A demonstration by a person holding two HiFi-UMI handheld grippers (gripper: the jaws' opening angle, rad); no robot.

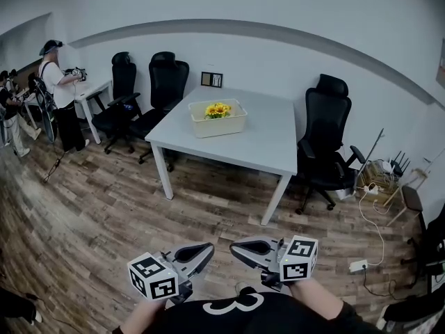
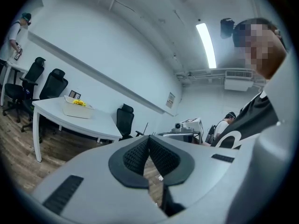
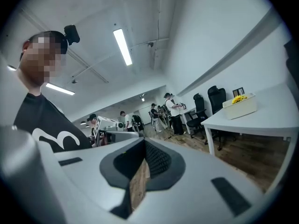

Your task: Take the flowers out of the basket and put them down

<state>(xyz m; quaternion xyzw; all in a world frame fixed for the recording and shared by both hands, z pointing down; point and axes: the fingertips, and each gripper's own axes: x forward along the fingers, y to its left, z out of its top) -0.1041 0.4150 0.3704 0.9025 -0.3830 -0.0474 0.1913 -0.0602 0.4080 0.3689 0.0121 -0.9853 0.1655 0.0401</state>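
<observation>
Task not under way yet. Flowers (image 1: 217, 109), yellow heads, sit in the cream basket (image 1: 217, 125) on the white surface (image 1: 264, 141), far side, near the wall. The person stands well apart from it, across open wood floor.

Left tool (image 1: 208, 248): jaws together, nothing between the pads. Right tool (image 1: 235, 246): jaws also meet at the tip, empty. Both are held low by the body, level, tips aimed at each other and nearly touching.

Key relation: the basket lies straight ahead of the person, but both tools point sideways to it. In the left gripper view it sits at the far left edge; in the right gripper view, at the far right edge. Basket's long axis runs left-right in the head view.

Neither hand is clearly nearer; about even. Likely needs walking up, turning a tool toward the basket and opening the jaws.
</observation>
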